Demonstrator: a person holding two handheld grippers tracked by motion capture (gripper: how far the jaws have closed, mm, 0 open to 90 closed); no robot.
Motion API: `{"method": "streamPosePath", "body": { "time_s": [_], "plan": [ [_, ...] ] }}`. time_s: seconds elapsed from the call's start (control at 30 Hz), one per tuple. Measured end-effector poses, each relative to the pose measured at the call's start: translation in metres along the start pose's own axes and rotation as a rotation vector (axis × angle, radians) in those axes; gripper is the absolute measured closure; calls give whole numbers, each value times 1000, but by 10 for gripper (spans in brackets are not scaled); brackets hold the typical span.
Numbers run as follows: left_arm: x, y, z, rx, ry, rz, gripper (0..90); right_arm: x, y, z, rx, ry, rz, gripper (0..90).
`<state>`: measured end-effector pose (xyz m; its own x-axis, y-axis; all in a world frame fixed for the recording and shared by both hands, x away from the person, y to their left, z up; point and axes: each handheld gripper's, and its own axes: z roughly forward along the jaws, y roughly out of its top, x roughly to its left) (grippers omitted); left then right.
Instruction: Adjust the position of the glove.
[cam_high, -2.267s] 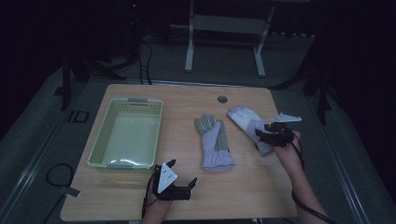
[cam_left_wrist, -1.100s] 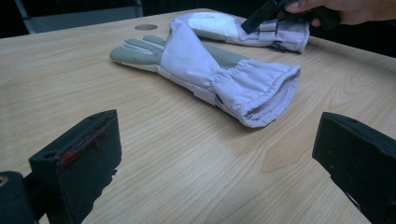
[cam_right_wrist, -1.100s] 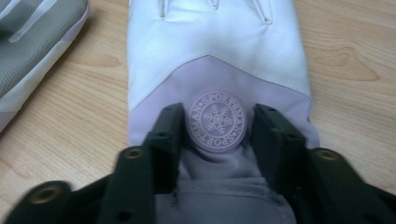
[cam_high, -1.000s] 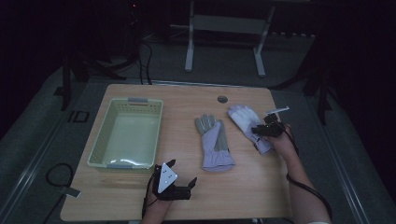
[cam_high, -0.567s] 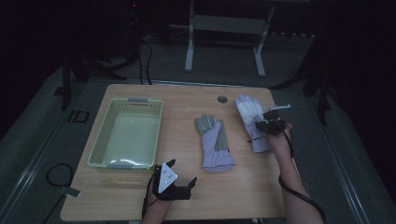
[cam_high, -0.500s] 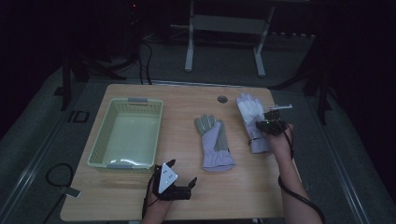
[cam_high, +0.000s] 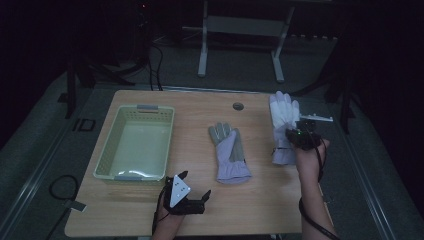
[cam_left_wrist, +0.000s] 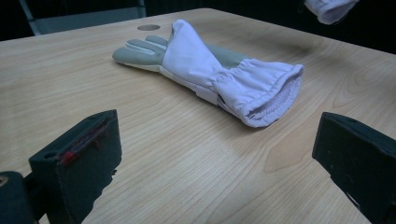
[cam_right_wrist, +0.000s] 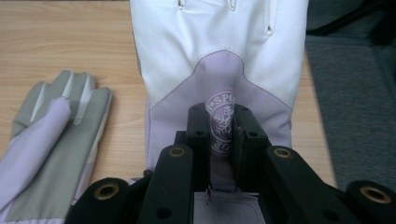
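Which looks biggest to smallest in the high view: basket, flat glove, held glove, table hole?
1. Basket.
2 and 3. Flat glove and held glove: about alike; the held one hangs raised in the right gripper, so unsure.
4. Table hole.

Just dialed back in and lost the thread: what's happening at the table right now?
A person is working with a handheld gripper in each hand. The right gripper has just closed its jaws on a pinched fold of the white and lilac glove and holds it above the right edge of the table. The second glove lies flat mid-table. The left gripper rests open near the front edge, pointing toward that glove. The green basket on the left has no glove in it.
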<state>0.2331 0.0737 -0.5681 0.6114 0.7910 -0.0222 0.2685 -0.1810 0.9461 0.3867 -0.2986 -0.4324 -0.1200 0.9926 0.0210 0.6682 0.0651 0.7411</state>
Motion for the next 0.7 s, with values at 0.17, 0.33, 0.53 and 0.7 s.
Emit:
{"method": "streamPosePath", "body": {
  "time_s": [0.17, 0.33, 0.53, 0.7],
  "plan": [
    [-1, 0, 0, 2, 2, 5, 14, -3, -26, 0, 3, -33, 63, 790],
    [0, 0, 0, 3, 5, 4, 14, -6, -52, 27, 70, -25, 132, 783],
    [0, 0, 1, 7, -1, 1, 14, -6, -63, 57, 123, -34, 157, 737],
    [0, 0, 0, 3, 0, 5, 14, -2, -71, 69, 117, -44, 118, 661]
  ]
}}
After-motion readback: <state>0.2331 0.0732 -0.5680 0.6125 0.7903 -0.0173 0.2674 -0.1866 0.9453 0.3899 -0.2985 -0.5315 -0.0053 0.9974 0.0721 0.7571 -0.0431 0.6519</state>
